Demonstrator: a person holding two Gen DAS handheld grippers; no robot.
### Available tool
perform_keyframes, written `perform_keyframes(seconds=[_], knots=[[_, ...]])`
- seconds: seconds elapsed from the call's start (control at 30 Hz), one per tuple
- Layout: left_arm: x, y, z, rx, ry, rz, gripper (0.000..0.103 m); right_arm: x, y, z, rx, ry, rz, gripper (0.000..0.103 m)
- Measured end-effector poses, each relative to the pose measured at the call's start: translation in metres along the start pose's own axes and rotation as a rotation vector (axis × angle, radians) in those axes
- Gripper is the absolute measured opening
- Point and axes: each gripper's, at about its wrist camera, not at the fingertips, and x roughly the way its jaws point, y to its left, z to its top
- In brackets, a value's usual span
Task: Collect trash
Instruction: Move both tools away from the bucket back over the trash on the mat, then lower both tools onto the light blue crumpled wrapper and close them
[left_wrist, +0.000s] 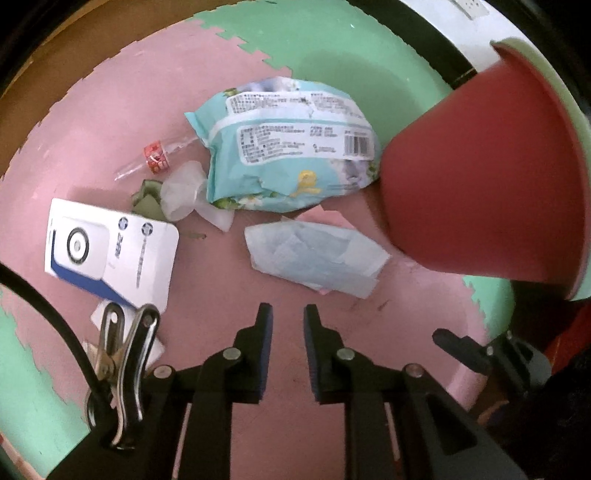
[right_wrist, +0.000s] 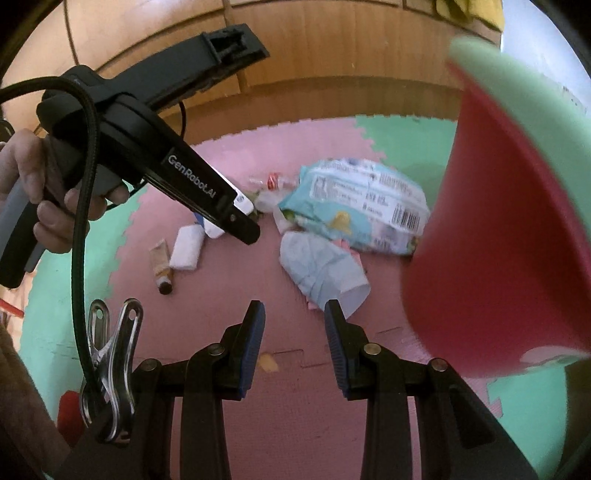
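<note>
Litter on foam mat | I hover left gripper – jaws apart, empty – above crumpled tissue | right gripper spread, empty | red bin alongside for drops

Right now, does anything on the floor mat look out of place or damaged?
Yes. Litter lies scattered on the pink mat: a torn, crumpled teal packet, a crumpled blue sheet, a white box. The red bin hangs tilted above them.
</note>
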Motion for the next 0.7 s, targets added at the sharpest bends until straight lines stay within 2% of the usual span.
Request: perform_keyframes(seconds=[0.13,0.3,0.47,0.7], knots=[[0.013,0.012,0.009,-0.021,-0.003,-0.023,0.02,0.019,-0.006,-0.003,0.054,0.02,-0.005,0.039],[0.026,0.027,0.021,-0.058,-0.009,-0.024,0.034,0.042,-0.019,-0.006,0.143,0.047,-0.034,0.043],[0.042,0.037,0.027,-0.091,0.01,-0.039,0.038,0.057,-0.029,-0.006,0.193,0.063,-0.066,0.05],[0.054,0.046,0.038,-0.171,0.002,-0.13,0.046,0.071,-0.034,-0.001,0.22,0.058,-0.11,0.056]])
